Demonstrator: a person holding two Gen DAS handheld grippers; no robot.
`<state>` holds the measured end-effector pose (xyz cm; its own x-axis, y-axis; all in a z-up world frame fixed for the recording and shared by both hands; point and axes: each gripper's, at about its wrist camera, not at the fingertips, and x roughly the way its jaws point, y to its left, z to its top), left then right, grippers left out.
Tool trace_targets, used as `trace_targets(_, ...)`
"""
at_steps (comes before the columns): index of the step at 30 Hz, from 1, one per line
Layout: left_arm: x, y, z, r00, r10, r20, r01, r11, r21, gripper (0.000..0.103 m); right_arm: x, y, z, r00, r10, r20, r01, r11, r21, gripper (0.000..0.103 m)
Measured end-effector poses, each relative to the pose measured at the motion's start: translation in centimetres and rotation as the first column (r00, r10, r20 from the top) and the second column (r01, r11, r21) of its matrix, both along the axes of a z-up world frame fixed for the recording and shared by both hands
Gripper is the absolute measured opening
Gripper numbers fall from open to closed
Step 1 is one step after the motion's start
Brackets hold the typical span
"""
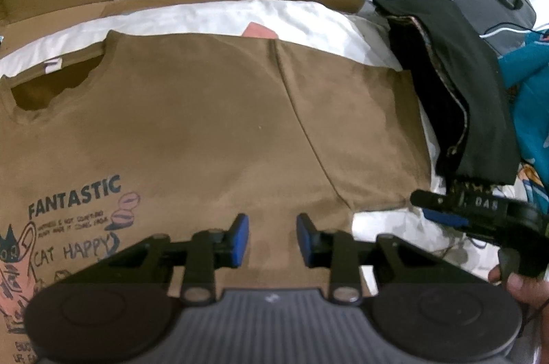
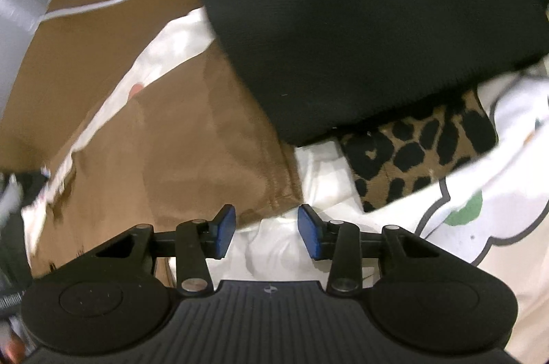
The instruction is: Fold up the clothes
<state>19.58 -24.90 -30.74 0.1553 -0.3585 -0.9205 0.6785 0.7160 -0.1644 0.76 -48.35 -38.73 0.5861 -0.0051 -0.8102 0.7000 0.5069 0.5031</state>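
Left wrist view: the brown T-shirt (image 1: 206, 124) lies spread flat, print side up, on the white sheet (image 1: 212, 17), its neckline to the far left and one short sleeve (image 1: 357, 130) stretched out to the right. No fold shows in it, so by my reading the folding of this garment is not yet begun. Beyond the sleeve, far right, sits a stack of folded clothes (image 1: 459, 89), a black piece on top, which suggests earlier garments are already done. The left gripper (image 1: 271, 238) stands just over the shirt near the sleeve's underarm seam. Brown cloth shows in the gap between its blue pads (image 1: 242, 235), but no pinched ridge is visible, so the jaws read as partly parted, not yet clamped. The right gripper (image 1: 446, 214) appears at the right, just off the sleeve's end, with a hand (image 1: 514, 285) behind it.

Right wrist view: this picture is blurred. The right gripper (image 2: 267, 228) hangs over the sleeve hem (image 2: 274, 192), whose corner lies just ahead of its left pad, with white sheet under its right pad. Its jaws are parted and hold nothing. The black folded garment (image 2: 360, 31) and a leopard-print piece (image 2: 418, 154) lie ahead and to the right.
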Motion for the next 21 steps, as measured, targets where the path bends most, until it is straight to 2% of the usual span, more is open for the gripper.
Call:
trace_targets(4, -0.4, -0.5, -0.2, 1.0, -0.023, 0.009, 0.023, 1.0, -0.006, 0.031, -0.2, -0.6, -0.8, 0.998, -0.062, 0.032, 0.06, 0.997, 0.046, 0.046)
trace_targets(5, -0.5, -0.6, -0.3, 0.999, -0.034, 0.016, 0.034, 0.999, -0.009, 0.028, -0.2, -0.6, -0.8, 0.997, -0.065, 0.035, 0.064, 0.997, 0.047, 0.043)
trace_targets(6, -0.7, -0.8, -0.4, 0.999, -0.044, 0.023, 0.044, 0.999, -0.01, 0.026, -0.2, -0.6, -0.8, 0.997, -0.066, 0.028, 0.065, 0.997, 0.042, 0.038)
trace_targets(7, -0.8, -1.0, -0.5, 0.998, -0.054, 0.03, 0.054, 0.998, -0.012, 0.025, -0.2, -0.6, -0.7, 0.998, -0.067, 0.02, 0.067, 0.997, 0.039, 0.022)
trace_targets(8, -0.9, -1.2, -0.7, 0.998, -0.058, 0.028, 0.059, 0.998, -0.014, 0.022, -0.3, -0.6, -0.6, 0.997, -0.071, 0.016, 0.071, 0.997, 0.042, 0.015)
trace_targets(9, -0.9, -1.4, -0.9, 0.998, -0.06, 0.021, 0.06, 0.998, -0.015, 0.018, -0.5, -0.8, -0.6, 0.997, -0.076, 0.018, 0.075, 0.996, 0.049, 0.015)
trace_targets(11, -1.0, -1.7, -1.2, 0.998, -0.061, 0.014, 0.061, 0.998, -0.012, 0.016, -0.8, -1.1, -0.4, 0.996, -0.081, 0.027, 0.079, 0.995, 0.055, 0.007)
trace_targets(19, -2.1, -3.6, -2.6, 0.992, -0.128, 0.015, 0.128, 0.991, -0.033, 0.014, -0.4, -1.2, 3.3, 0.993, -0.027, 0.114, 0.029, 0.999, -0.023, 0.005)
trace_targets(21, -2.5, -4.1, -3.3, 0.99, -0.144, 0.001, 0.144, 0.989, -0.026, 0.008, 0.0, -1.2, 4.2, 0.991, -0.01, 0.136, 0.016, 0.999, -0.043, 0.005)
